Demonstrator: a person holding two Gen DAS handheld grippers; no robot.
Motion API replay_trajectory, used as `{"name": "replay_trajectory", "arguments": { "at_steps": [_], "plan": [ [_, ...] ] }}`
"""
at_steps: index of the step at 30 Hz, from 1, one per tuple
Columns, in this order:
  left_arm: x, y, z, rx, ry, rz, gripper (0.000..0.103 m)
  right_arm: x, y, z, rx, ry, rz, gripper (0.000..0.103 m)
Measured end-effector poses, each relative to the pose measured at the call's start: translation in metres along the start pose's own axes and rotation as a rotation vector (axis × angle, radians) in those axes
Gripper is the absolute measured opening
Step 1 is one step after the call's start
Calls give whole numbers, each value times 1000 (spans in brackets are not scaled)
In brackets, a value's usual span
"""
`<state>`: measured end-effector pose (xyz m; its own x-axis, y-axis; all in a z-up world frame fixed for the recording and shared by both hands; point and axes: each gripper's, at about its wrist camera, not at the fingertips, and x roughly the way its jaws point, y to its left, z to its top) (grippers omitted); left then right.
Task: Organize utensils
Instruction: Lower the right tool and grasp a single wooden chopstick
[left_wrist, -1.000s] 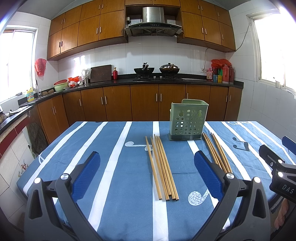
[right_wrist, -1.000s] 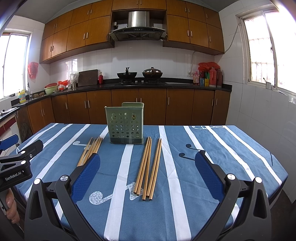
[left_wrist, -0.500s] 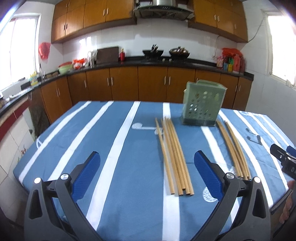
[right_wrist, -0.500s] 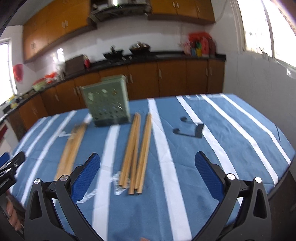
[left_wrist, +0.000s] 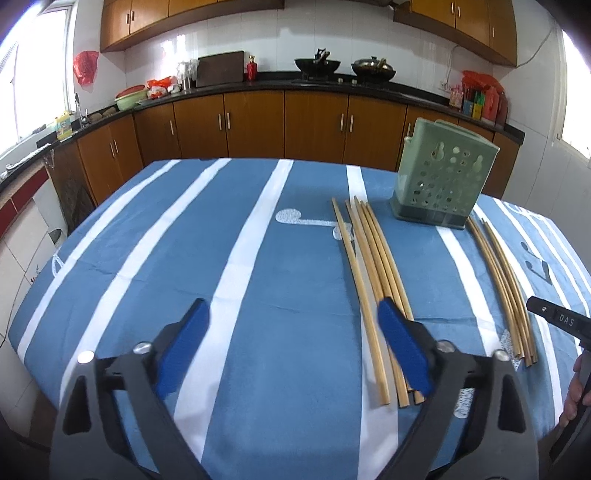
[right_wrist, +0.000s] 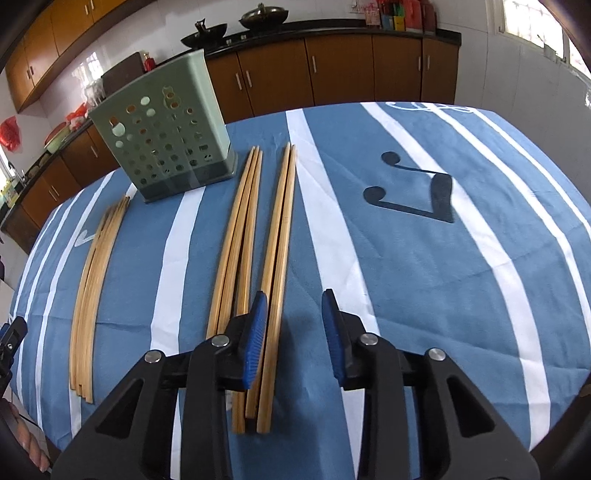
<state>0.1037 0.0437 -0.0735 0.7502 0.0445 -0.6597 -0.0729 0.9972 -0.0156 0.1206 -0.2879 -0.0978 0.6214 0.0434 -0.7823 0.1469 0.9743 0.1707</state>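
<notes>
As both tongs are lowered toward the chopsticks (right_wrist: 275, 236), the right tongs (right_wrist: 291, 314) are closing, pair unpinched; the left tongs (left_wrist: 291, 332), wide, are narrowing, empty. Pickup looks imminent.

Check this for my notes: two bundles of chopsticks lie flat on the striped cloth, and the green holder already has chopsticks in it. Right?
Not quite. The holder looks empty: the right wrist view shows nothing sticking out of it. Both bundles of chopsticks do lie flat on the striped cloth.

Daylight is pouring through blown-out side windows (left_wrist: 576, 92), glaring off the white tiled wall (left_wrist: 221, 48); fisheye distortion is bending the blue-and-white striped tablecloth (right_wrist: 424, 258), corners are vignetting black.
</notes>
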Motion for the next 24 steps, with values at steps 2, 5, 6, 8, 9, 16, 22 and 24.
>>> {"name": "replay_trajectory", "arguments": {
  "at_steps": [2, 5, 6, 8, 9, 16, 22, 24],
  "plan": [
    [5, -1, 0, -3, 16, -8, 80, 4, 1, 0, -8, 15, -2, 25],
    [13, -2, 1, -4, 40, -29, 73, 5, 0, 0, -23, 6, 0, 15],
    [16, -3, 1, -3, 51, -39, 70, 7, 0, 1, -30, 14, -30, 10],
    [21, -5, 2, 1, 66, -58, 65, 9, -5, 3, -20, -2, -56, 8],
    [24, -7, 3, 5, 74, -72, 62, 8, -8, 4, -10, -3, -62, 8],
    [46, -20, 4, 30, 157, -138, 37, 8, -13, 5, -4, -8, -72, 8],
    [51, -30, 2, 50, 184, -173, 37, 8, -11, 5, -6, -8, -69, 8],
    [55, -34, 1, 63, 198, -166, 31, 8, -12, 4, -8, -7, -69, 8]
  ]
}}
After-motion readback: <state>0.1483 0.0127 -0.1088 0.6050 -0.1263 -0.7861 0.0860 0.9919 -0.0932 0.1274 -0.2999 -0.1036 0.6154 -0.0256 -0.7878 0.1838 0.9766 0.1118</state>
